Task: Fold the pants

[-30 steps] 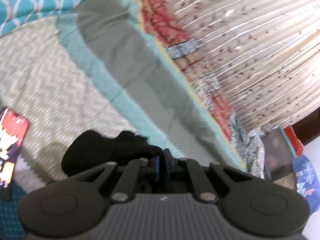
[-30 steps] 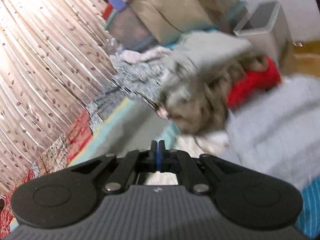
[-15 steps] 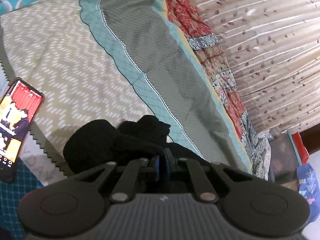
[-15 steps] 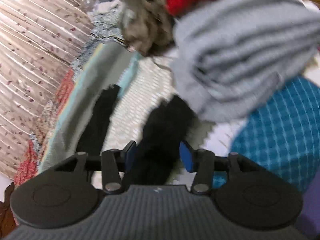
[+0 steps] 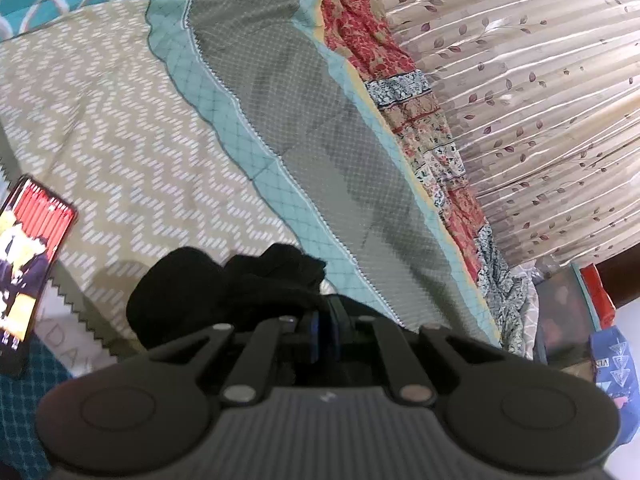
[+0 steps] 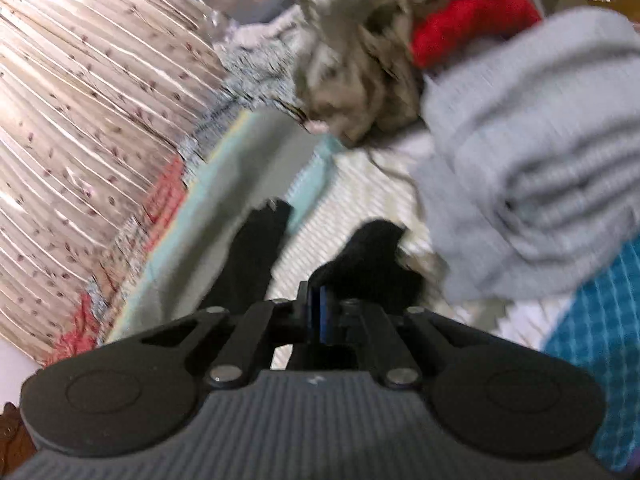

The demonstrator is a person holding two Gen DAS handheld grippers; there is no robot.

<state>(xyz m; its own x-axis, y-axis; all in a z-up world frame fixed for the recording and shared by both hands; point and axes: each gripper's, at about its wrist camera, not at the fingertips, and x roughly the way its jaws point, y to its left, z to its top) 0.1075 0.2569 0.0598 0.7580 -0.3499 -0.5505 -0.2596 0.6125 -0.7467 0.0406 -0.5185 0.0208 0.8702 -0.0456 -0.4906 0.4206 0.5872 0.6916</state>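
A patterned bed (image 5: 132, 152) spreads ahead of both claws. The black pants (image 5: 224, 284) lie bunched on it, directly at the tips. The left claw (image 5: 325, 320) is clamped on that fabric; the right claw (image 6: 318, 300) is likewise pinched onto black cloth. A phone (image 5: 28, 268) lies far left.
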